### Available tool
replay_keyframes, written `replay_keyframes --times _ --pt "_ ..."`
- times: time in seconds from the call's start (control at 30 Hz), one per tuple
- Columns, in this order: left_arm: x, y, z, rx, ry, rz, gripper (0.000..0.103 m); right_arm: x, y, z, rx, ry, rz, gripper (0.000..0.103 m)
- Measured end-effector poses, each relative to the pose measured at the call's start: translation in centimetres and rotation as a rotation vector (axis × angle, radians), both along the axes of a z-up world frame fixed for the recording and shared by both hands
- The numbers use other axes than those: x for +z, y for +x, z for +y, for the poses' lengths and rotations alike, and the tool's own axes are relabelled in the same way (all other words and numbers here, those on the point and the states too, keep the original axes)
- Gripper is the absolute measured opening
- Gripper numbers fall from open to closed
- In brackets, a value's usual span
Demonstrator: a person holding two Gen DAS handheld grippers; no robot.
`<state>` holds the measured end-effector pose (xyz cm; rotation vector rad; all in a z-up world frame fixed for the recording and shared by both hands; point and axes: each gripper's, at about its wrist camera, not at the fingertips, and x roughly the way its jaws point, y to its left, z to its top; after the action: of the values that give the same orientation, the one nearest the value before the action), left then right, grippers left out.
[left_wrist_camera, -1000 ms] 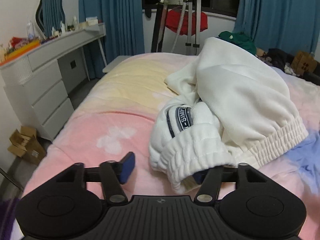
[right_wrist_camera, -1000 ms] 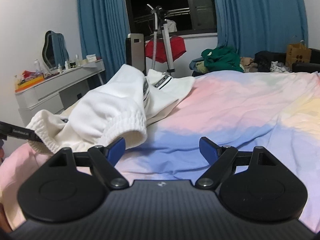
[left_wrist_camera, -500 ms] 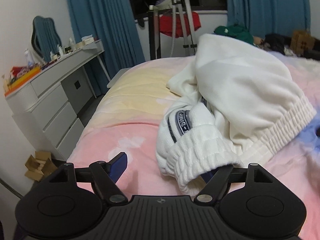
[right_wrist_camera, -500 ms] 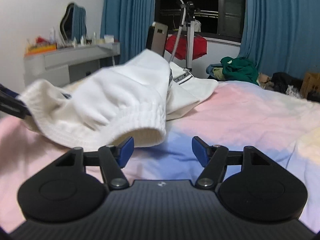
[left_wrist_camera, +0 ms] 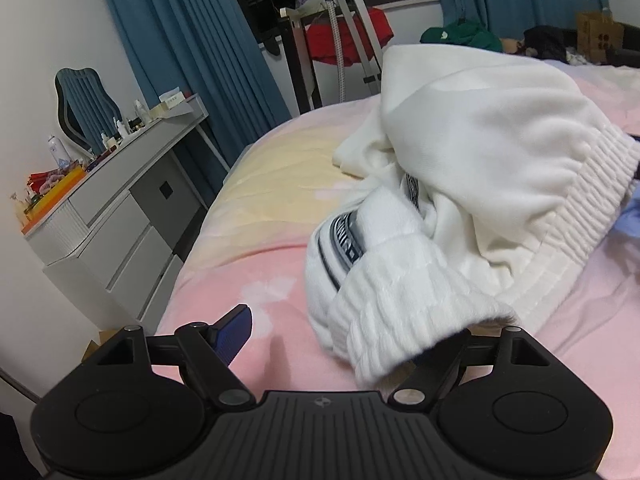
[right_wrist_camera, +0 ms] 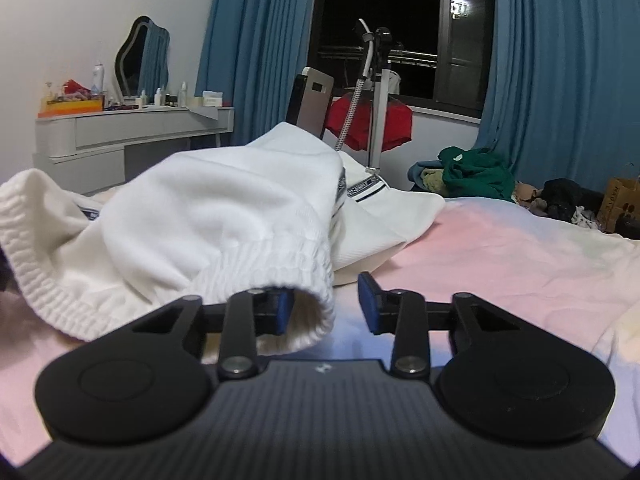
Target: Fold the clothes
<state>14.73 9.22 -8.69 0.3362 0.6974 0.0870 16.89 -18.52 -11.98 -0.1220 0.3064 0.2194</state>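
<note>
A white garment with ribbed cuffs and a navy lettered band lies bunched on the pastel bed. My left gripper is open. Its left fingertip is bare over the pink sheet, and its right finger is hidden inside a ribbed cuff. In the right wrist view the same garment is heaped at the left. My right gripper is open but narrowed. The left one of its fingers sits inside another cuff opening, whose edge lies between the pads.
A grey dresser with bottles and a mirror stands left of the bed. Beyond the bed's far end are a stand with a red garment, blue curtains, a pile of green clothes and a cardboard box.
My right gripper moved forward to the cuff, slid its left finger into the opening and narrowed its jaws. My left gripper tilted a little, its right finger staying inside its cuff.
</note>
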Motion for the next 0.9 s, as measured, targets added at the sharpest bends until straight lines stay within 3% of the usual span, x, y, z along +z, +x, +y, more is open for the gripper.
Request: replay_keyframes --times 0.07,0.27,0.4,0.53,0.6,0.7,0.8,0.9 --pt "-0.1 0.4 0.0 0.004 -0.001 -0.005 0.080 0.6 -0.3 0.0 0.000 0.012 -0.009 0.012" --pt "0.5 0.6 0.8 -0.007 -0.060 -0.012 0.079 3.3 -2.7 -0.6 -0.037 0.048 -0.076 0.010" --pt "1.2 -0.6 0.2 -0.127 -0.095 -0.053 0.081 5.7 -5.2 -1.6 -0.079 0.070 -0.135 0.009" --pt "1.4 -1.5 -0.9 -0.267 -0.092 -0.067 0.083 7.7 -8.7 -4.1 -0.194 0.096 -0.151 0.009" --pt "1.0 -1.9 -1.7 -0.325 -0.066 -0.058 0.084 7.8 -9.8 -5.4 -0.267 0.088 -0.091 0.009" --pt "-0.2 -2.5 -2.9 -0.393 -0.014 -0.022 0.084 5.4 -9.9 -7.8 -0.353 0.103 0.141 0.009" --pt "-1.3 -2.5 -3.7 -0.440 0.049 0.025 0.084 1.3 -9.2 -9.7 -0.393 0.185 0.387 0.009" --pt "-2.2 -2.3 -3.8 -0.457 0.094 0.057 0.084 1.4 -9.0 -9.5 -0.399 0.183 0.385 0.009"
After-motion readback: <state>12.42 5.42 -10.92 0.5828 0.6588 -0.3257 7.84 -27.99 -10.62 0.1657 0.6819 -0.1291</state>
